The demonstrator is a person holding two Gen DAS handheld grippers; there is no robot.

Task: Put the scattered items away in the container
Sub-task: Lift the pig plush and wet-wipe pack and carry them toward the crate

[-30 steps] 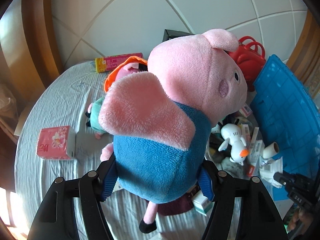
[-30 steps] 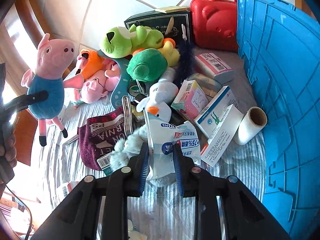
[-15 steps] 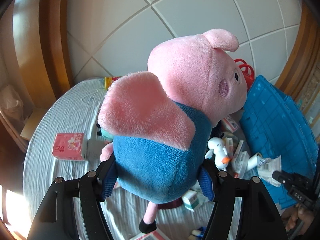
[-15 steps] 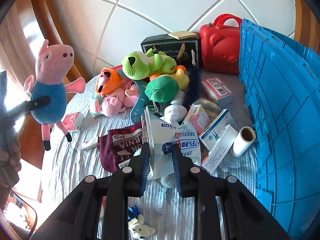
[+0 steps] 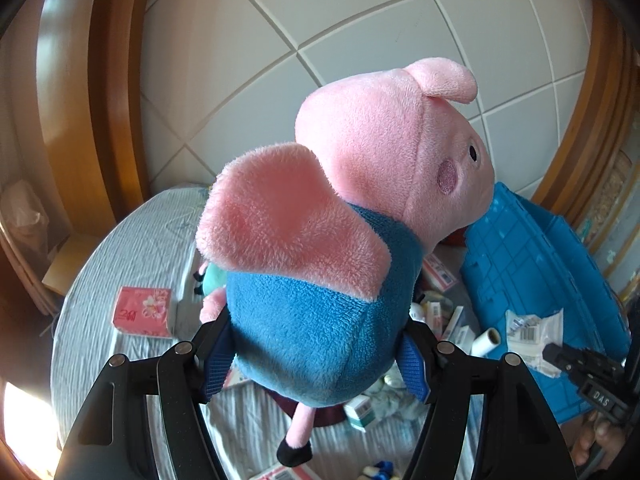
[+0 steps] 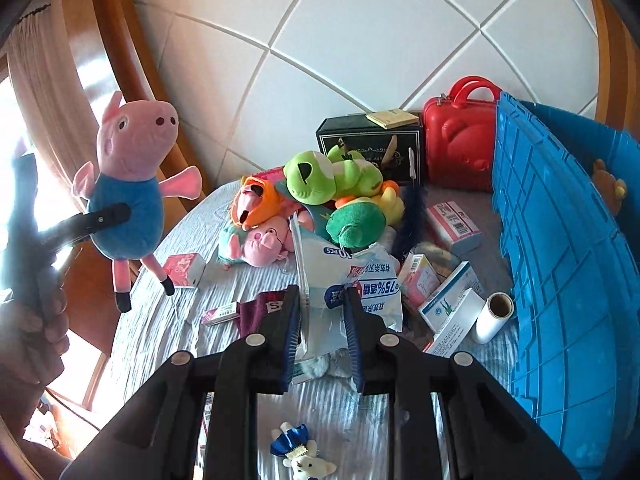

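While our left gripper (image 5: 316, 354) clamps the pig plush (image 5: 340, 232) aloft, our right gripper (image 6: 322, 334) pinches a wipes packet (image 6: 352, 280) above the cluttered, grey-clothed surface (image 6: 160, 320). The blue container (image 6: 568, 272) stands at right, below white tiled wall (image 6: 360, 40) and wooden trim (image 5: 108, 80).

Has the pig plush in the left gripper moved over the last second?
Yes. Seen from the right wrist, the pig plush has risen clear of the tablecloth, its feet now hanging above the pink tissue pack, held in the left gripper.
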